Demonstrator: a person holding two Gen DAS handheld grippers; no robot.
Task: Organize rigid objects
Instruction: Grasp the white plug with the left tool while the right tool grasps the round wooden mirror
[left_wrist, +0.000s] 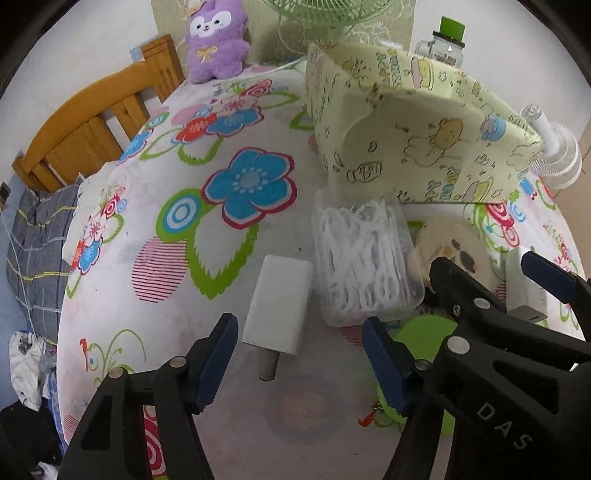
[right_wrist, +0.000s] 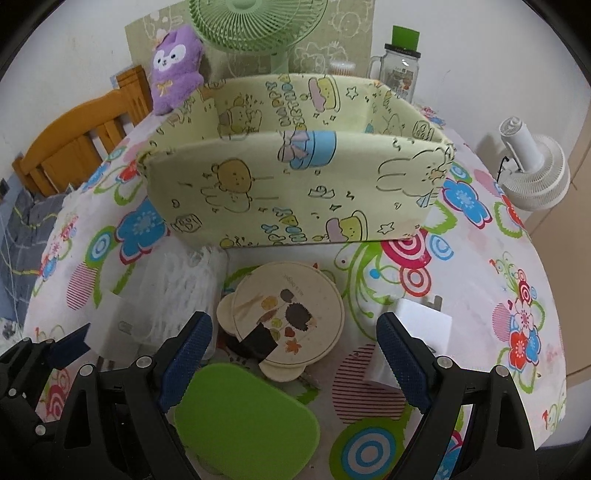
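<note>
The left tool (left_wrist: 299, 363) is spread wide and holds nothing; it hangs just above a white rectangular plug-in charger (left_wrist: 277, 306) whose metal prong points back toward the camera. The right tool (right_wrist: 295, 358) is likewise agape and empty, with a flat green plastic lid (right_wrist: 245, 413) lying low between its fingers and a round cream lid printed with a hedgehog and leaves (right_wrist: 286, 319) just beyond.

Beside the charger lies a clear plastic box of white floss picks (left_wrist: 364, 258), touching or nearly touching the round lid. A second white block-shaped adapter (right_wrist: 421, 325) sits just inside the right tool's right finger. Behind them all stands the pale yellow fabric storage bin printed with cartoon animals (right_wrist: 295, 184), open at the top, on the surface covered by a floral cloth (right_wrist: 480, 266). It looks like the intended destination, and none of the loose pieces appears to be in it yet.

The step in hand seems to be picking up the charger with the left tool. Done well, the fingers should drop squarely either side of its long flat faces, clear of the prong and of the floss box, and close before lifting.

The bin's floor is hidden by its front wall, so its contents cannot be told. A dark object under the round lid is mostly covered. The left tool's view cuts the green lid off behind the right finger.
</note>
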